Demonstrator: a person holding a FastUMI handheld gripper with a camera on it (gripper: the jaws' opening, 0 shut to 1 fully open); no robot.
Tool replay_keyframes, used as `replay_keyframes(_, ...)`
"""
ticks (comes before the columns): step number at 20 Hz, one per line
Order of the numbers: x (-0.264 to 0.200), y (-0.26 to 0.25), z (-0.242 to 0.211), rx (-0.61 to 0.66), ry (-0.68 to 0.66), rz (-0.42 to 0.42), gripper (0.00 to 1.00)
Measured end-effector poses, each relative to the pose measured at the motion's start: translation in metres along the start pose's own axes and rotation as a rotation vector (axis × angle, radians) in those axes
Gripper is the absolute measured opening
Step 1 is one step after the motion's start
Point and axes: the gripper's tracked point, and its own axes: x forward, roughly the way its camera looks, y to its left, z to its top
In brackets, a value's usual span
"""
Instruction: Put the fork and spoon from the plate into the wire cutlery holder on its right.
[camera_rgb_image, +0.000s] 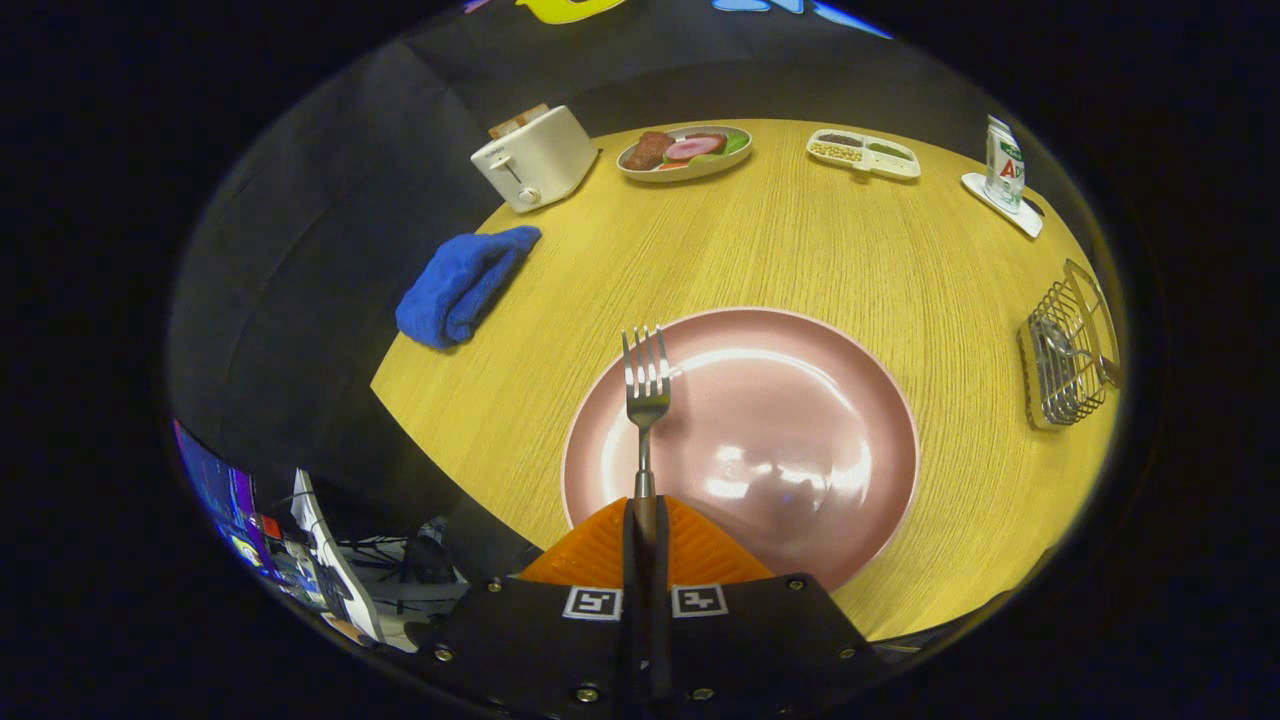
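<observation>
1. Gripper (645, 520) pinched tight on the fork (646, 400), both fingers pressing the handle, tines pointing away and sticking out over the near-left part of the plate.
2. Just ahead of the fingers: big pink plate (800, 440) on the wooden table (760, 250), glossy, with nothing lying on it. Fork held above it rather than resting there, as far as can be told.
3. Off to the right of the plate, well apart from it: wire cutlery holder (1068, 355) near the table's edge. Something metal and shiny inside (looks like the spoon (1055, 345), but too small and warped to swear on it).
4. Left of the plate, at the table's edge: bunched-up blue cloth (465, 285).
5. Further back on the left: white toaster (535, 158) with what looks like toast poking out of the slot.
6. Beside the toaster, far side of the table: oval dish (686, 153) holding food, brown and pink pieces plus something green.
7. Right of that dish: white divided tray (863, 153) with small bits in each compartment (beans or grains, hard to say).
8. Far right corner: carton (1004, 165) standing upright on a small white tray (1025, 215).
</observation>
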Motion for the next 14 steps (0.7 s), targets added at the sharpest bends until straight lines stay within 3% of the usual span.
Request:
replay_keyframes(5,-0.034,-0.026,0.034,0.122,-0.098,-0.009,0.04)
replay_keyframes(14,-0.115,-0.145,0.067,0.302,-0.258,-0.153,0.04)
